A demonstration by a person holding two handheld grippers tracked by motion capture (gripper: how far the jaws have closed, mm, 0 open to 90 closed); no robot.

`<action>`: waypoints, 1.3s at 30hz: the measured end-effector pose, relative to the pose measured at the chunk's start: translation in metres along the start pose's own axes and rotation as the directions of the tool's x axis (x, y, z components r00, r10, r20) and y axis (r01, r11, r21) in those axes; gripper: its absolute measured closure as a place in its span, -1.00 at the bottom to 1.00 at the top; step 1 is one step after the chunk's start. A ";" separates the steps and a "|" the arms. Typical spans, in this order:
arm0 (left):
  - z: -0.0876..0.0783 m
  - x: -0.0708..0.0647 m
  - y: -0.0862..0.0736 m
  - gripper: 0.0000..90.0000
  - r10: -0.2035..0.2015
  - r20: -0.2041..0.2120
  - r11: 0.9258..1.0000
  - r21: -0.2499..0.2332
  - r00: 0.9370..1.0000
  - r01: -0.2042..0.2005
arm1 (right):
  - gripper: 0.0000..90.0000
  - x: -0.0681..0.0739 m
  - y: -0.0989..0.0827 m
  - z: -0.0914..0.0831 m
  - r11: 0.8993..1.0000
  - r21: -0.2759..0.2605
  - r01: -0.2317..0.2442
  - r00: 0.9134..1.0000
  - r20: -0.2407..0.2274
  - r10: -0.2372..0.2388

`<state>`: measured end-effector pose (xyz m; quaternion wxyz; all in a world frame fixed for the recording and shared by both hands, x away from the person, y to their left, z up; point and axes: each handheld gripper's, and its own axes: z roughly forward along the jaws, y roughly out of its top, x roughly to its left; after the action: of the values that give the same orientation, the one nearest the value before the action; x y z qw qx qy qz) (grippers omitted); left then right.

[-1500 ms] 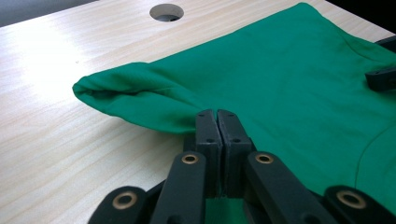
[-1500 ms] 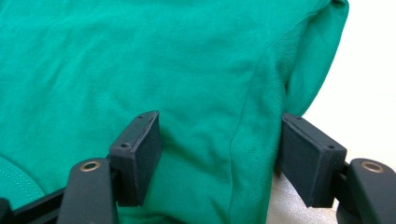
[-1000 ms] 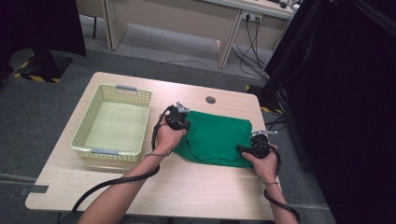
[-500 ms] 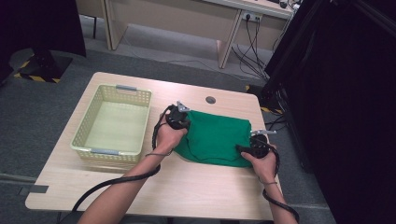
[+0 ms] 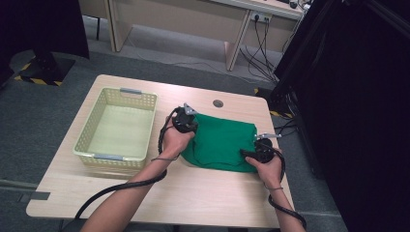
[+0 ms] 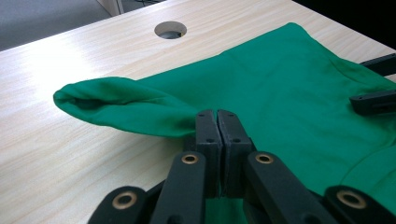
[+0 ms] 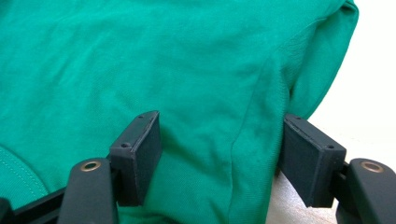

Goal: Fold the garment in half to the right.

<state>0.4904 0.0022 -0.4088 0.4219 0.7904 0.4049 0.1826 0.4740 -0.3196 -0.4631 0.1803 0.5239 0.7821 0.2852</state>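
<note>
- On the table (image 5: pixel 145 193), beside the basket (image 5: pixel 116 128), the green shirt (image 5: pixel 220 140) lies folded.
- Left gripper (image 6: pixel 217 123) clenched on the shirt's sleeve; right gripper (image 7: pixel 219 154) spread over its edge — not pinching.
- Nothing has shifted since a second ago — likely paused before the next fold.
</note>
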 end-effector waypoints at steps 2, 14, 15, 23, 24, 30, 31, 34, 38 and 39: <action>0.000 -0.001 0.001 0.95 0.000 0.001 1.000 -0.004 1.000 0.000 | -0.26 0.001 0.001 0.000 1.000 0.000 0.000 1.000 -0.001 0.000; -0.002 -0.004 0.008 0.95 0.013 -0.005 1.000 -0.015 1.000 -0.013 | -0.25 0.013 0.001 0.002 1.000 -0.010 0.013 1.000 -0.010 -0.013; -0.002 -0.005 0.009 0.95 0.019 -0.005 1.000 -0.014 1.000 -0.019 | -0.25 0.014 0.001 0.002 1.000 -0.009 0.015 1.000 -0.010 -0.015; -0.002 -0.008 0.009 0.95 0.022 -0.002 1.000 -0.013 1.000 -0.022 | -0.25 0.023 0.006 0.005 0.999 0.012 0.036 0.999 -0.029 -0.036; -0.003 -0.007 0.009 0.95 0.022 -0.004 1.000 -0.013 1.000 -0.022 | -0.24 0.023 0.007 0.004 0.999 0.019 0.037 0.999 -0.036 -0.037; -0.004 -0.004 0.010 0.95 0.014 -0.007 1.000 -0.018 1.000 -0.014 | -0.20 0.011 0.011 -0.008 0.999 -0.030 -0.015 1.000 -0.023 0.014; -0.005 -0.004 0.010 0.95 0.016 -0.008 1.000 -0.016 1.000 -0.016 | -0.20 0.009 0.011 -0.007 1.000 -0.022 -0.017 1.000 -0.018 0.017; -0.005 -0.004 0.010 0.95 0.011 -0.009 1.000 -0.021 1.000 -0.011 | -0.20 0.004 0.011 -0.003 1.000 -0.007 -0.022 1.000 -0.008 0.022; -0.005 -0.006 0.010 0.95 0.015 -0.003 1.000 -0.019 1.000 -0.015 | -0.17 0.006 0.010 0.003 1.000 0.011 -0.004 1.000 -0.007 0.004; -0.004 -0.006 0.010 0.95 0.015 -0.002 1.000 -0.019 1.000 -0.015 | -0.16 0.007 0.010 0.004 1.000 0.013 0.000 1.000 -0.008 0.000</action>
<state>0.4891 -0.0035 -0.3975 0.4274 0.7892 0.3979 0.1903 0.4807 -0.3089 -0.4593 0.1737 0.5241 0.7846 0.2821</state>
